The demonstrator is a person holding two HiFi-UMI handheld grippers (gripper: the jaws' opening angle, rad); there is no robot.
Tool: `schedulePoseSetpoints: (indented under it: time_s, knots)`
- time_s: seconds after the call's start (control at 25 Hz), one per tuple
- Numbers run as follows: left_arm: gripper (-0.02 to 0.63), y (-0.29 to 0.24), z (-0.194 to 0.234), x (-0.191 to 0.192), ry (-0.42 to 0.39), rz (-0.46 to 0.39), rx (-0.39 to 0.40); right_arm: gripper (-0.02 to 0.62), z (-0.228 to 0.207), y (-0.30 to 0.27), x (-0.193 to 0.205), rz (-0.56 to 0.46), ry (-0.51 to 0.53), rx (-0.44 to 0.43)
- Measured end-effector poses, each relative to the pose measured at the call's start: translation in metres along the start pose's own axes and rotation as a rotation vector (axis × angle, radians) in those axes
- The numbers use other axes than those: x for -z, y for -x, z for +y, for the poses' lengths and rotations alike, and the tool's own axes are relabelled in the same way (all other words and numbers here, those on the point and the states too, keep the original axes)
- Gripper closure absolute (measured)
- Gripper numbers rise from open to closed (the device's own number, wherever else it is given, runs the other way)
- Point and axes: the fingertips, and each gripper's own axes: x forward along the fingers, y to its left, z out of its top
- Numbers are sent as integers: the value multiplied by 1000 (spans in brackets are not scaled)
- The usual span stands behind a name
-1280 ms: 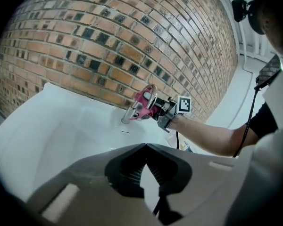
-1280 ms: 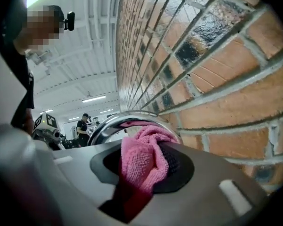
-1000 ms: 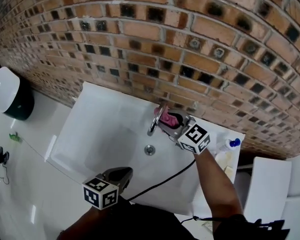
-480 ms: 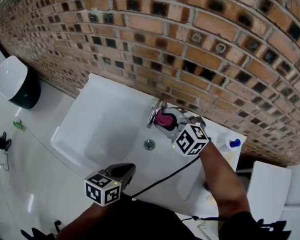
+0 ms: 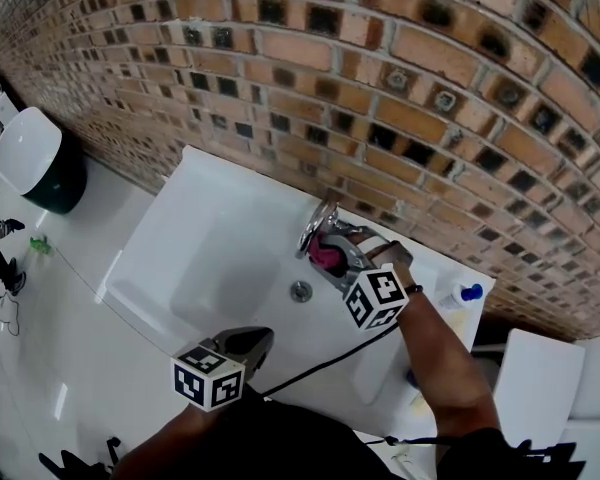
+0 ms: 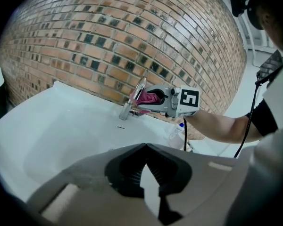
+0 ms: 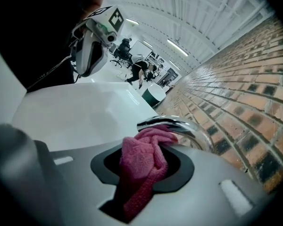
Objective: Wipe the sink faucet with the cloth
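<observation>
A chrome faucet (image 5: 314, 227) stands at the back of the white sink (image 5: 205, 230), against the brick wall. My right gripper (image 5: 332, 255) is shut on a pink cloth (image 5: 326, 256) and presses it against the faucet's spout from the right. In the right gripper view the cloth (image 7: 143, 165) bunches between the jaws, touching the curved chrome spout (image 7: 181, 126). My left gripper (image 5: 248, 344) hangs over the sink's near edge, shut on nothing. The left gripper view shows the faucet (image 6: 131, 101) and the cloth (image 6: 150, 98) far ahead.
A spray bottle with a blue cap (image 5: 460, 294) stands on the sink's right end. The brick wall (image 5: 400, 78) rises directly behind the faucet. A white and dark green bin (image 5: 35, 168) sits on the floor at the left. A black cable (image 5: 325, 360) crosses the sink's front.
My right gripper has slid the cloth a little down and toward me along the faucet. The left gripper has stayed in place.
</observation>
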Motion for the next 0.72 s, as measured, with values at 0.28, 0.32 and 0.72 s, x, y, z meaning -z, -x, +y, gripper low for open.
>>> schedulePoseSetpoints:
  time_s: [0.28,0.32,0.72]
  knots:
    - [603,-9,-6,3,-3,23,23,477,46,-3,3,-39,-119,-139]
    - [603,-10,-6,3,-4,27,25,477,55,-1,2,-45,-140,-174]
    - [603,-19,0,2,3,42,39,476,-56,76,13,-392,-864,98]
